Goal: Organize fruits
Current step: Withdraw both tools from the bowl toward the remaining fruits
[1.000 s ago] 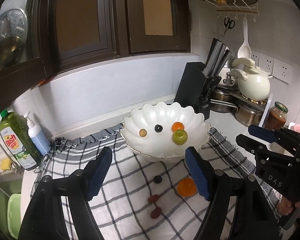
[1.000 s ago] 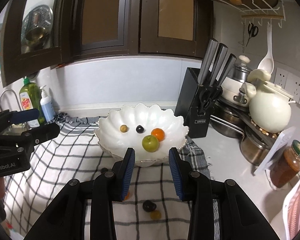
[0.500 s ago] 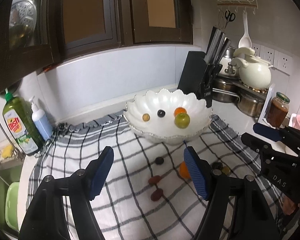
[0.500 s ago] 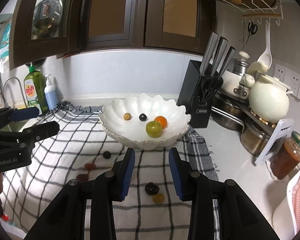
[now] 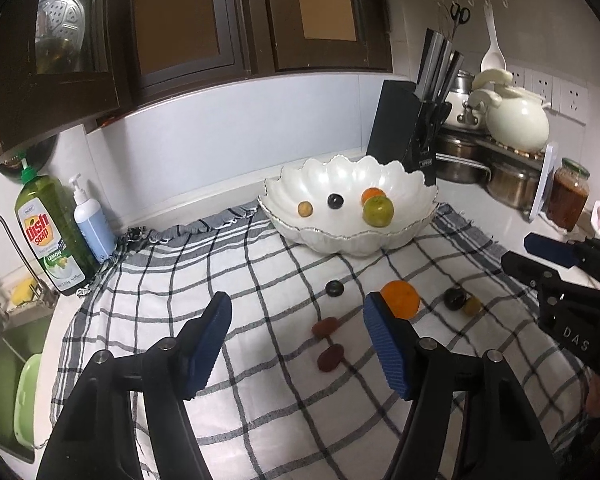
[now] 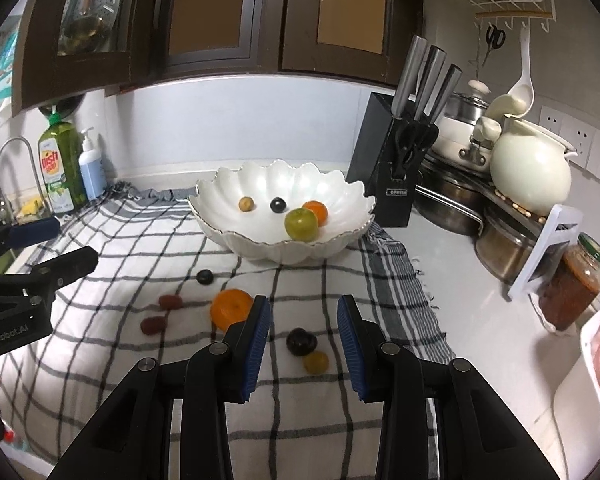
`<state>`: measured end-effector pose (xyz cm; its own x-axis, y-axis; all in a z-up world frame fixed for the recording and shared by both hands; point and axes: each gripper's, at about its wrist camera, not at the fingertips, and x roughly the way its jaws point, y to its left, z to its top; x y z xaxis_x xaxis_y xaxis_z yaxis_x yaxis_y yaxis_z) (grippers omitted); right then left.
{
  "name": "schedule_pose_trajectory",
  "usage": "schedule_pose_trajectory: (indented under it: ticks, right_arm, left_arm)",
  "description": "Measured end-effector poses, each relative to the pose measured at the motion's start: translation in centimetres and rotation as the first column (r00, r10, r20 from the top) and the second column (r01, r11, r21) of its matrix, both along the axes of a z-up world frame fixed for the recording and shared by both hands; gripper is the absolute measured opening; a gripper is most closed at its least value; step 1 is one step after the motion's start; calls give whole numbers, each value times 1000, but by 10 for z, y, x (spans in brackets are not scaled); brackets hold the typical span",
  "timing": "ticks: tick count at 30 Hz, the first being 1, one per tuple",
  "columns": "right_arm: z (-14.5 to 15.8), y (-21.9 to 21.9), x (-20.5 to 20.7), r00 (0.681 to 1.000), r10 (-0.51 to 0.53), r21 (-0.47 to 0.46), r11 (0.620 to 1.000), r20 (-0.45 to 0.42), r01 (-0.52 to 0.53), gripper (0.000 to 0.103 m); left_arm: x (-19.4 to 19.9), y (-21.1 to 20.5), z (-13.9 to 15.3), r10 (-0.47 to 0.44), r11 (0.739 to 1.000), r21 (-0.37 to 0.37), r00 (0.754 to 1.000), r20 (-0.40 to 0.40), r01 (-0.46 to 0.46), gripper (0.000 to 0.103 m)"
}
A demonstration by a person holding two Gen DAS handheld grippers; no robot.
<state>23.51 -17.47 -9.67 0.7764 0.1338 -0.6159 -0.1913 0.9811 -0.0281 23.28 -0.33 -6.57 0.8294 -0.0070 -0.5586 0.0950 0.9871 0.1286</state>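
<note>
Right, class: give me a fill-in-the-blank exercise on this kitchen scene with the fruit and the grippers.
1. The scalloped white bowl holds ____ fruits.
2. The green fruit in the bowl touches the ____ one behind it.
3. The checked cloth still carries ____ loose fruits.
4. Both the left gripper and the right gripper are ____.

Missing words: four; orange; six; open

one bowl [image 6: 220, 236] holding four fruits, six fruits on one checked cloth [image 6: 112, 248], two grippers.
</note>
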Motion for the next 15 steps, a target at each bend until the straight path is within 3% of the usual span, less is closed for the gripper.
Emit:
schedule_pose_trajectory:
  ticks: [15]
  right_arm:
    - [-36,-2,8,995,-28,3,1000,-92,28,36]
  left_arm:
    - [9,-3,-38,-31,1000,1,995,-100,31,57]
